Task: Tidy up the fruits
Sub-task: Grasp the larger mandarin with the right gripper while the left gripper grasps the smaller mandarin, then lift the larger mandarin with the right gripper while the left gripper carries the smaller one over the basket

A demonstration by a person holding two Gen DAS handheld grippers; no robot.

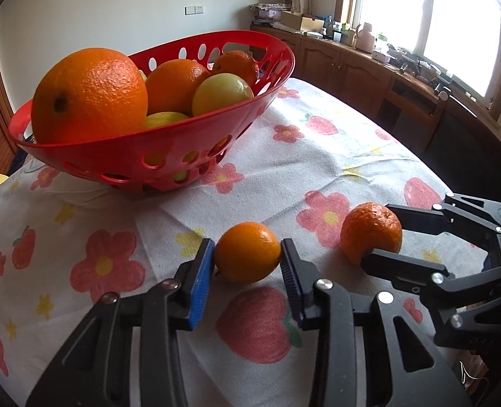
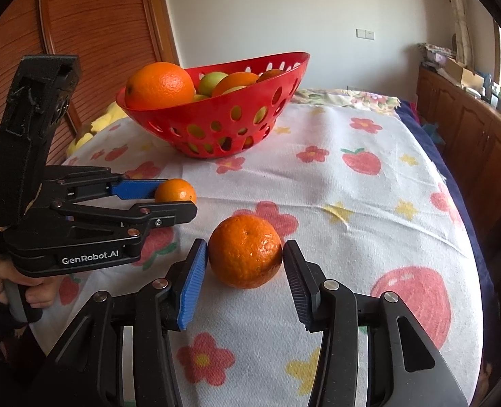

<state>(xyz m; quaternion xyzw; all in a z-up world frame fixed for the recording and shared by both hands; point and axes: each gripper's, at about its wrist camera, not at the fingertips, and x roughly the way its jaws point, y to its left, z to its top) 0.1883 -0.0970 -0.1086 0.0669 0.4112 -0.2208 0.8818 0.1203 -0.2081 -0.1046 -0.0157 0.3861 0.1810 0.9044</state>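
A red perforated basket [image 1: 114,149] [image 2: 216,125] holds several oranges and yellow-green fruits at the far side of the table. A small smooth orange [image 1: 247,252] [image 2: 175,191] lies on the flowered cloth between the jaws of my left gripper [image 1: 247,264] [image 2: 179,200]; the jaws are open and close to its sides. A bumpy mandarin [image 1: 371,232] [image 2: 245,251] lies between the open jaws of my right gripper [image 2: 245,264] [image 1: 386,234], with small gaps on both sides.
The table wears a white cloth with flowers and strawberries [image 2: 352,203]. Wooden cabinets [image 1: 369,68] with clutter run along the window wall on the right. A wooden door [image 2: 97,34] stands behind the basket. A yellow soft item [image 2: 91,129] lies at the table's far left edge.
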